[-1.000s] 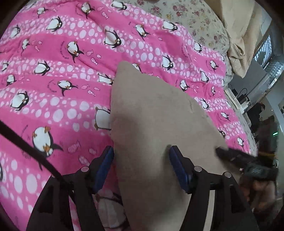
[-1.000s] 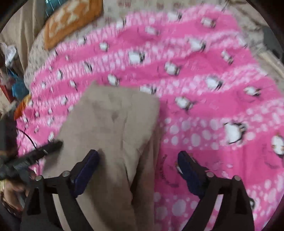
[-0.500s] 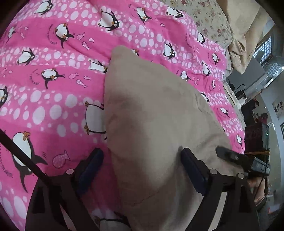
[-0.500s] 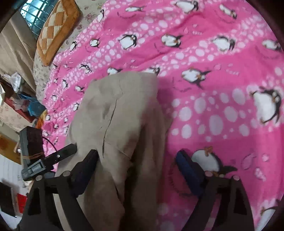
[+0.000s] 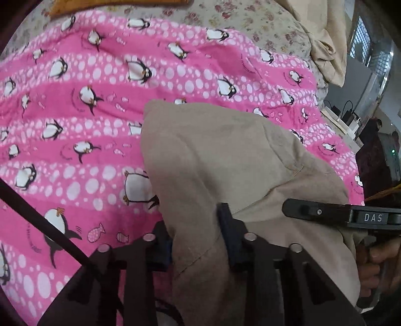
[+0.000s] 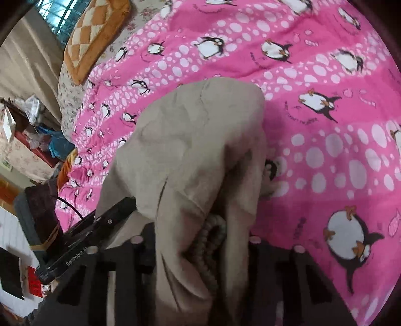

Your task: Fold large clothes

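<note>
A beige garment [image 5: 213,150] lies in a folded heap on a pink penguin blanket [image 5: 75,125]. My left gripper [image 5: 198,242] is closing on the garment's near edge, and its blue pads pinch a fold of cloth. One black finger of the right gripper [image 5: 313,212] rests on the cloth at the right, held by a hand [image 5: 373,260]. In the right wrist view the beige garment [image 6: 188,138] is bunched up between the closing jaws of my right gripper [image 6: 200,240], and the cloth hides its pads. A finger of the left gripper [image 6: 112,215] shows at the left.
The pink blanket [image 6: 325,138] spreads wide to the right of the garment. An orange checked cushion [image 6: 95,32] lies at the far end on a floral sheet [image 5: 238,22]. A cluttered shelf [image 6: 30,120] stands beyond the bed's left side.
Both grippers stood wide open around the garment's near edge. Both have now dropped a little and closed on it, and the cloth has bunched up between their jaws.
</note>
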`<action>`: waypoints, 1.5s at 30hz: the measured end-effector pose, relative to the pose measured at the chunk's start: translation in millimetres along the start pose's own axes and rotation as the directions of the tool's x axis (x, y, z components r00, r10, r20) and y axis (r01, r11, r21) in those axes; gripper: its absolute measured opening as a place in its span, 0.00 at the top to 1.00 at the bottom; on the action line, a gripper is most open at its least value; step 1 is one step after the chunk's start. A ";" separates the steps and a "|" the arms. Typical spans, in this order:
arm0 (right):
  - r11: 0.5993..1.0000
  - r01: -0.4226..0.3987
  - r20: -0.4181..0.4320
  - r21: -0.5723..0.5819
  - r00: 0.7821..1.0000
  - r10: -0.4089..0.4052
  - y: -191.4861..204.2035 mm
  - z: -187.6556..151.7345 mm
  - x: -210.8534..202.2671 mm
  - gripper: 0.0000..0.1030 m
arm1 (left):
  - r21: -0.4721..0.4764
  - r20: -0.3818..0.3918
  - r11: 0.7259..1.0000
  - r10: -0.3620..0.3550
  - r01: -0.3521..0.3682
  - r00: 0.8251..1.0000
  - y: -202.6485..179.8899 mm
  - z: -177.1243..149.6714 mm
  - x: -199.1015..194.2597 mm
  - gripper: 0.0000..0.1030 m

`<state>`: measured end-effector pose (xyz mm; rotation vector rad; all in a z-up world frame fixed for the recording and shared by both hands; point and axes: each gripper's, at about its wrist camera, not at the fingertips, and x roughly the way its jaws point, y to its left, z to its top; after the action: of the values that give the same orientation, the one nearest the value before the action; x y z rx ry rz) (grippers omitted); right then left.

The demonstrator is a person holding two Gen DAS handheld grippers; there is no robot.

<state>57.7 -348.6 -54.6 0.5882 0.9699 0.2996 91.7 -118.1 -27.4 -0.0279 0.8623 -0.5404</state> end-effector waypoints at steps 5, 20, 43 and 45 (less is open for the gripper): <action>0.993 -0.114 0.059 0.023 0.992 0.113 20.9 0.7 -10.2 0.71 | -0.033 0.041 0.997 -0.068 0.069 0.997 17.9 15.5 -31.5 0.97; 0.973 -0.216 -0.029 0.084 0.975 0.219 93.2 -1.1 88.7 0.51 | -0.117 -0.091 0.990 0.071 -0.082 0.993 144.5 6.5 -55.8 0.72; 0.876 0.353 0.083 -0.329 0.935 -0.346 166.4 -35.9 46.4 0.78 | 0.015 -0.010 0.984 0.180 -0.179 0.984 64.4 -49.8 -79.4 0.72; 0.880 0.345 0.077 -0.326 0.938 -0.339 166.5 -35.0 40.7 0.78 | -0.004 -0.001 0.980 0.201 -0.201 0.980 61.8 -50.1 -79.5 0.72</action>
<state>53.4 -182.9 1.2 0.1008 0.9606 0.1359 40.7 -18.2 -18.3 0.0551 0.8563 -0.3486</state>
